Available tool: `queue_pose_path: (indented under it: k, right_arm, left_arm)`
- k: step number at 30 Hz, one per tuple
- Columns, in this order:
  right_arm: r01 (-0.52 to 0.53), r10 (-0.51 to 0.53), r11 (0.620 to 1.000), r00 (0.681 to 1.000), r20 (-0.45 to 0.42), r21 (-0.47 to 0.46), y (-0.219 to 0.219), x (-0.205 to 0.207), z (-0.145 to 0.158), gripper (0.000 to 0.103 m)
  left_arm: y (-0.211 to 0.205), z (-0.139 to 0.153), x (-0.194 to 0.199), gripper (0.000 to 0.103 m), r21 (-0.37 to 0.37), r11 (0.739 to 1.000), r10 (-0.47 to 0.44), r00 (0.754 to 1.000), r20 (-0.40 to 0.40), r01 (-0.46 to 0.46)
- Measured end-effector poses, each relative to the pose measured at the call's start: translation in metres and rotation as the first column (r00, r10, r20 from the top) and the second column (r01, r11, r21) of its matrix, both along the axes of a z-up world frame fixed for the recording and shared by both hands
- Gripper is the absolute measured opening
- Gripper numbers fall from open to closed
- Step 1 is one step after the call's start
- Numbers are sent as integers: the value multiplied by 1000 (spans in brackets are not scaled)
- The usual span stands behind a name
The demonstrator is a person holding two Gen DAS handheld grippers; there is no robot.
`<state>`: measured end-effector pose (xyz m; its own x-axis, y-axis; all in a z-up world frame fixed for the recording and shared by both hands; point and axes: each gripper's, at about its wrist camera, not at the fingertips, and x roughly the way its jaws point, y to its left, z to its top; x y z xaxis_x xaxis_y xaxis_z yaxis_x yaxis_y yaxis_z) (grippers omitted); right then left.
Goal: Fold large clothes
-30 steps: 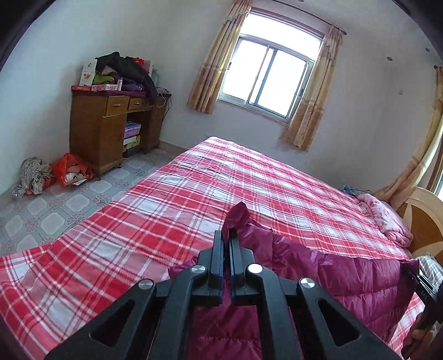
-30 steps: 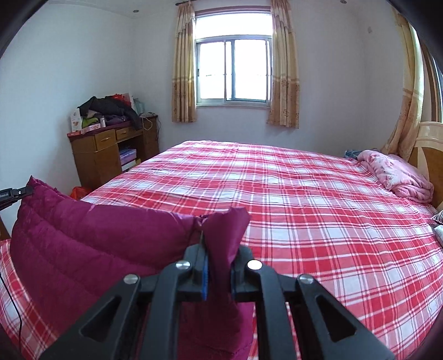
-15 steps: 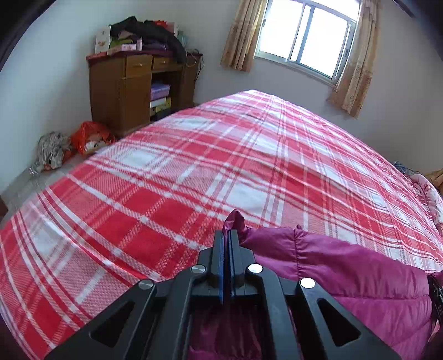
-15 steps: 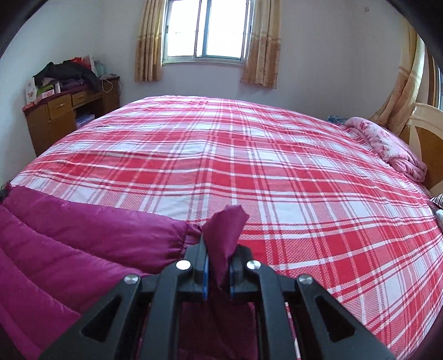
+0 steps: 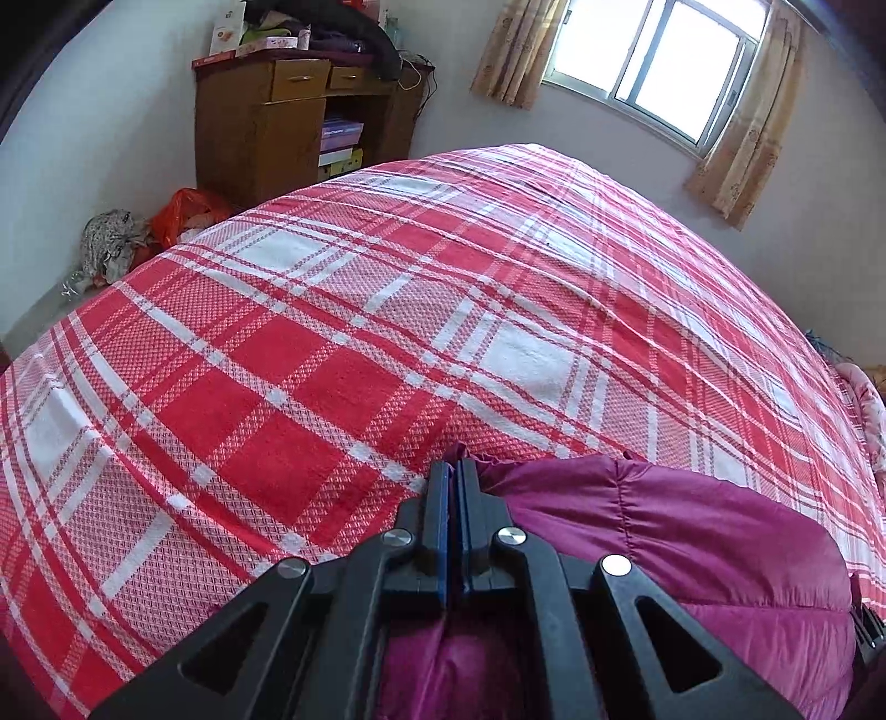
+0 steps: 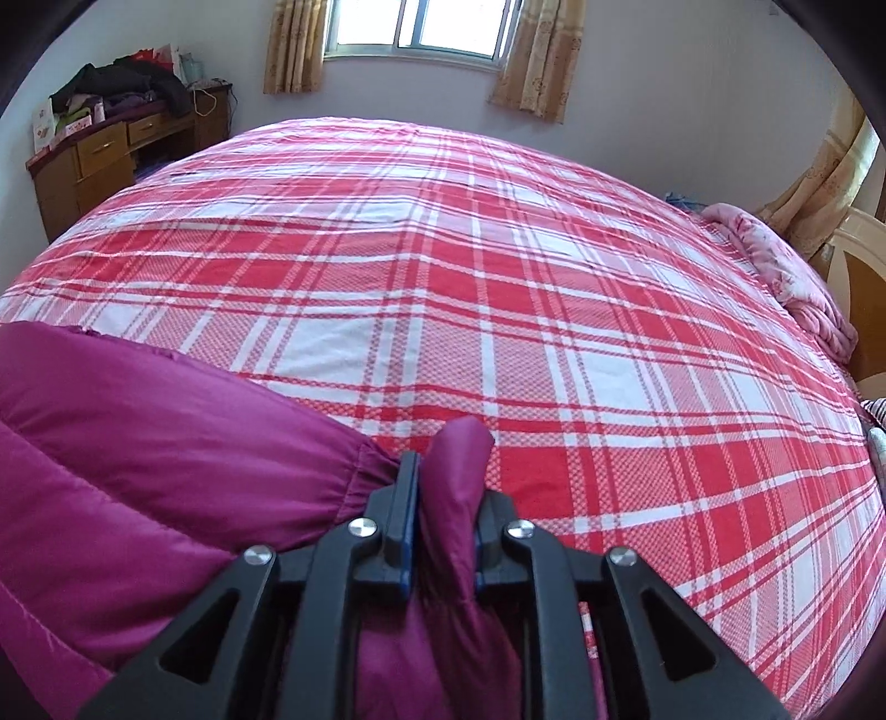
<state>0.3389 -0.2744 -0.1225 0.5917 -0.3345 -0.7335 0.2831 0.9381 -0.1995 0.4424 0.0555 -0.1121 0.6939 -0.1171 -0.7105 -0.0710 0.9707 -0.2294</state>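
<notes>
A magenta quilted down jacket (image 5: 692, 543) lies low over the red and white plaid bed (image 5: 343, 343). My left gripper (image 5: 455, 471) is shut on one corner of it, just above the bedspread. In the right wrist view the jacket (image 6: 155, 443) spreads to the left, and my right gripper (image 6: 446, 471) is shut on its other corner, a fold of fabric sticking out between the fingers. The bed (image 6: 498, 266) stretches ahead of both grippers.
A wooden desk (image 5: 277, 116) piled with clothes stands by the far wall left of the bed, with bags (image 5: 183, 213) on the floor beside it. A pink blanket (image 6: 786, 277) lies at the bed's right end by the headboard (image 6: 864, 310). A curtained window (image 6: 415, 27) is behind.
Both grippers have come down and forward with the jacket, from held up in the air to close over the bedspread. Both grips stayed shut.
</notes>
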Motion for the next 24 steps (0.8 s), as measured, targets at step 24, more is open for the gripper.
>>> queue_pose_path:
  k: [24]
  right_arm:
    - [-210,181,949,973,141,236,84,-63,4,25]
  left_arm:
    - [-92,16,-124,3,219,923,-337,939,65,316]
